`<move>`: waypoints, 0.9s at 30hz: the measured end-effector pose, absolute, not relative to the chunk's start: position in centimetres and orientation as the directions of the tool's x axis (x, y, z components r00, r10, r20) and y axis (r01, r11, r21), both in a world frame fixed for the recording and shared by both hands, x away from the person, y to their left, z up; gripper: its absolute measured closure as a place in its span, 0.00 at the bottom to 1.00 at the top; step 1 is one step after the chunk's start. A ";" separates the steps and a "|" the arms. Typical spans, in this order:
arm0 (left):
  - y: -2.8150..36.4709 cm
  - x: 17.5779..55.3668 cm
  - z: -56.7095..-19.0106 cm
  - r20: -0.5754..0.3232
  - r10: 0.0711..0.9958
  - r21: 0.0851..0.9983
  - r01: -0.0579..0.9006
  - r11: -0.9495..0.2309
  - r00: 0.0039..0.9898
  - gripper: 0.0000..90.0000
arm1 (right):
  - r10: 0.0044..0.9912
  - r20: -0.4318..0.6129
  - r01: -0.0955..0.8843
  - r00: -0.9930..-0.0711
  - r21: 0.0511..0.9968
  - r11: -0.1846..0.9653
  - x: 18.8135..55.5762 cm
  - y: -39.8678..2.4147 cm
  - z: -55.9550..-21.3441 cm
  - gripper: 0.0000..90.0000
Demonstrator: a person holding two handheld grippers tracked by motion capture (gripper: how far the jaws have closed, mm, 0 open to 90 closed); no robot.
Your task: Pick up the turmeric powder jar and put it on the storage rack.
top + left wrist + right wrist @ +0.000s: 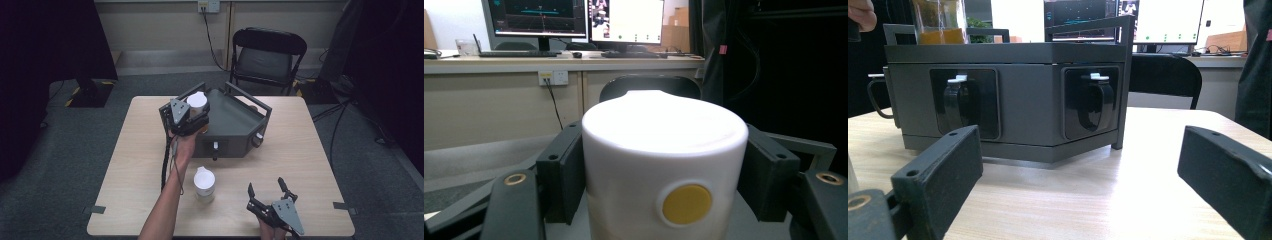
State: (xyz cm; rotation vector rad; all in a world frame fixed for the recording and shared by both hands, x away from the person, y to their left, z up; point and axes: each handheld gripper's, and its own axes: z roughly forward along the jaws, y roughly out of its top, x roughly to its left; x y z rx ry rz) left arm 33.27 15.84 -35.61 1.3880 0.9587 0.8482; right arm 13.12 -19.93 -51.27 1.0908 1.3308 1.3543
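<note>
From the high view, the left claw [192, 114] is hanging over the near left corner of a dark grey box [232, 125] that's sitting mid-bench, and it's clamping a white cup [198, 103] between its jaws. The cup is sitting upright, up above the box's top at that corner. A second white cup [204, 183] is standing on the wooden bench [300, 165] just in front of the box, near the person's left forearm. The right claw [267, 190] is hovering low over the near right part of the bench, jaws spread wide with nothing in them, well apart from both cups. A black folding chair [267, 57] is sitting behind the bench.

In the left gripper view, the white cup [664, 165] is taking up most of the middle, with a round yellow dot on its side, and the black pads [561, 170] are pressing against it on both sides. Behind it there's a desk with monitors [579, 17] glowing on top.

In the right gripper view, the two jaws are standing far apart at the bottom corners, empty, just above the bench [1088, 195]. The grey box [1008, 95] is facing the camera a little way off, showing two recessed black latches [960, 102] on its front faces. Something holding an orange liquid [940, 22] is standing on top of the box at the far left, but I can't tell exactly what it is.
</note>
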 end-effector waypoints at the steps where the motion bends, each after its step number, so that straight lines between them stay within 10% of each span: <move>1: 15.8 33.2 -35.8 -0.047 0.918 0.998 0.057 0.026 0.394 0.34 | 0.982 -0.008 -0.025 -0.188 1.000 0.003 13.1 -19.9 -51.3 0.03; 27: 16.0 32.8 -36.0 -0.094 0.917 0.996 0.047 0.082 0.387 0.00 | 0.982 -0.009 -0.026 -0.187 1.000 0.004 13.1 -19.9 -51.3 0.03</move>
